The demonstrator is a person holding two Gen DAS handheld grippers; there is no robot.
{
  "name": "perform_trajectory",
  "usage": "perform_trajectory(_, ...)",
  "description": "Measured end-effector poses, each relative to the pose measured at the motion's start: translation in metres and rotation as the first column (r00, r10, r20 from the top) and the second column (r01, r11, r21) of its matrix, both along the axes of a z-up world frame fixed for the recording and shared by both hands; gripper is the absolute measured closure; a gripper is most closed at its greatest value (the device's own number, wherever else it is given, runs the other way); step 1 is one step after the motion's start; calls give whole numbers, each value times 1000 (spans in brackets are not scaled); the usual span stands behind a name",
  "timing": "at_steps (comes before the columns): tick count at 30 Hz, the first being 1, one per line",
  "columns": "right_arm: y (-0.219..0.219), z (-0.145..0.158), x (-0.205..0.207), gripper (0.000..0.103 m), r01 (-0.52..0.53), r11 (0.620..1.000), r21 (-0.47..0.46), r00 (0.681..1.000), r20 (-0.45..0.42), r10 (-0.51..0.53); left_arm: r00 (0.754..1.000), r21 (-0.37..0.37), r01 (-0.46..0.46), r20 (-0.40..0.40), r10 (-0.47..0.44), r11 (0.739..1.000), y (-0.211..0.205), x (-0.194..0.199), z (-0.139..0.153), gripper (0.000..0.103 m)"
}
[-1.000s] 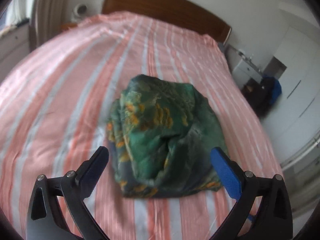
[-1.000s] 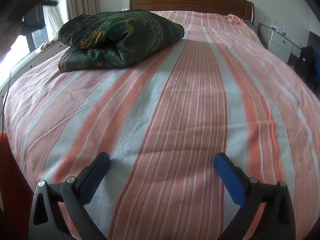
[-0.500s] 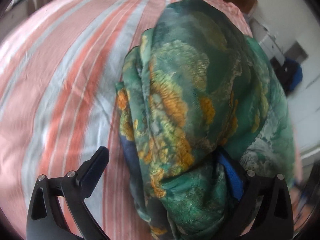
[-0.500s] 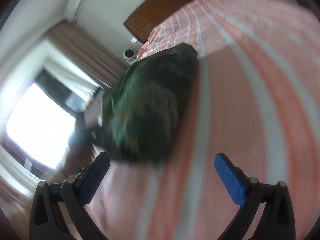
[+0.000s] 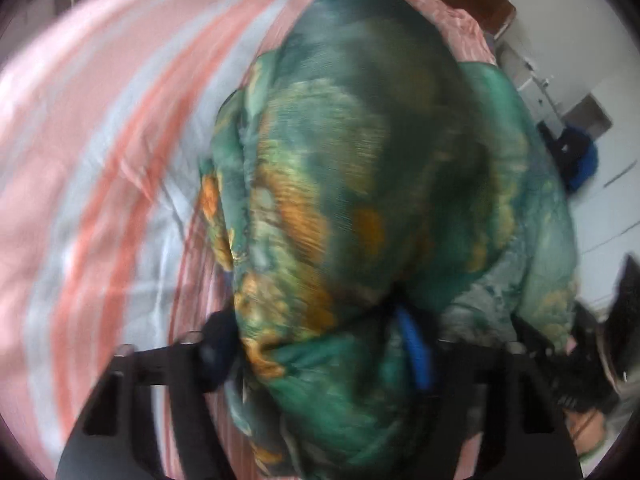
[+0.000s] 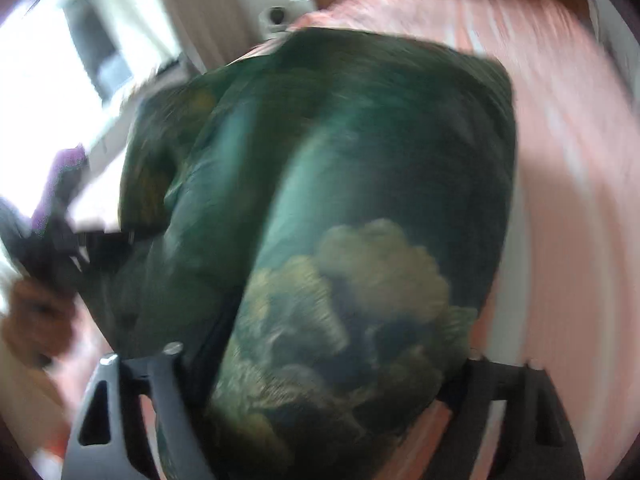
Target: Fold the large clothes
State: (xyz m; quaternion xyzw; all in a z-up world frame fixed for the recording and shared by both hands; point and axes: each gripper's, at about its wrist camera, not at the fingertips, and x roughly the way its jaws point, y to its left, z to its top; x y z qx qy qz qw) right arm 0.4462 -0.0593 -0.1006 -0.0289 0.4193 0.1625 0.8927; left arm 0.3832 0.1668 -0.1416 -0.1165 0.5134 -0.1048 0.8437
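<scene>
A thick green bundle of cloth with orange and yellow flower prints lies on the striped bed, pink and pale grey, and fills most of both wrist views. The left gripper has its jaws closing, with a puffy fold of the cloth between them; the blue pad on one side is sunk into the fabric, and the dark finger on the other side seems to press its edge, so it looks like a grip on that fold. The right gripper is closing too, with the bundle bulging between its jaws, though the blur and the covered fingertips mean I cannot tell whether the pads bear on it yet. The cloth looks soft, padded and rather bulky, with a slight sheen that suggests it could slide against itself. It will sag and spill open if lifted by one point, so the sound places to hold are the doubled edges at the two near ends, one for each gripper, taking several layers at once. A shallow pinch would likely catch only the top layer and let the rest drop
</scene>
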Motion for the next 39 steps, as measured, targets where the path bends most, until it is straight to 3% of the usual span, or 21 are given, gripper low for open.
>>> perform_trajectory(2,23,8,-16,31,-27,993,-116,995,88,37,999,33,-1,52,0,999,-12,-16,14,51)
perform_trajectory(4,36,15,-33,32,-29,987,-161,985,165,56,994,21,-2,106,0,1000,-17,-29,30,54)
perform_trajectory(8,49,40,-64,33,-33,981,-193,943,319,95,980,46,-7,199,-2,999,-34,-41,64,55)
perform_trajectory(11,43,64,-54,33,-15,986,-168,929,362,76,965,58,-16,261,1,998,-43,-30,89,54)
perform_trajectory(13,31,81,-36,32,-7,993,-115,929,367,49,957,54,-31,291,14,998,-49,-8,104,45)
perform_trajectory(15,14,93,-3,28,0,999,-37,947,321,12,961,85,-57,275,32,995,-53,21,104,11)
perform_trajectory(16,3,94,19,15,14,1000,16,963,267,-18,961,126,-112,268,75,986,-48,31,97,5)
perform_trajectory(18,-21,85,59,7,86,989,121,988,119,-100,957,175,-188,254,140,966,-46,40,82,4)
perform_trajectory(20,-33,65,81,7,133,980,149,991,2,-135,966,163,-179,214,143,970,-46,36,68,5)
perform_trajectory(23,-32,54,74,6,160,980,116,986,32,-165,959,130,-160,253,123,979,-47,9,70,5)
perform_trajectory(25,-32,56,58,6,162,979,122,982,74,-172,949,155,-173,290,122,973,-45,-5,78,5)
perform_trajectory(28,-40,79,36,6,176,980,88,965,184,-190,921,180,-180,376,102,967,-48,-33,96,4)
perform_trajectory(33,-42,115,-49,1,174,984,31,913,368,-174,847,328,-252,530,43,911,-58,-96,139,0)
perform_trajectory(36,-45,132,-108,1,194,981,-3,865,472,-170,801,312,-284,597,46,907,-68,-126,153,0)
perform_trajectory(39,-48,129,-163,1,259,965,-49,823,535,-194,744,263,-330,663,79,907,-72,-157,163,0)
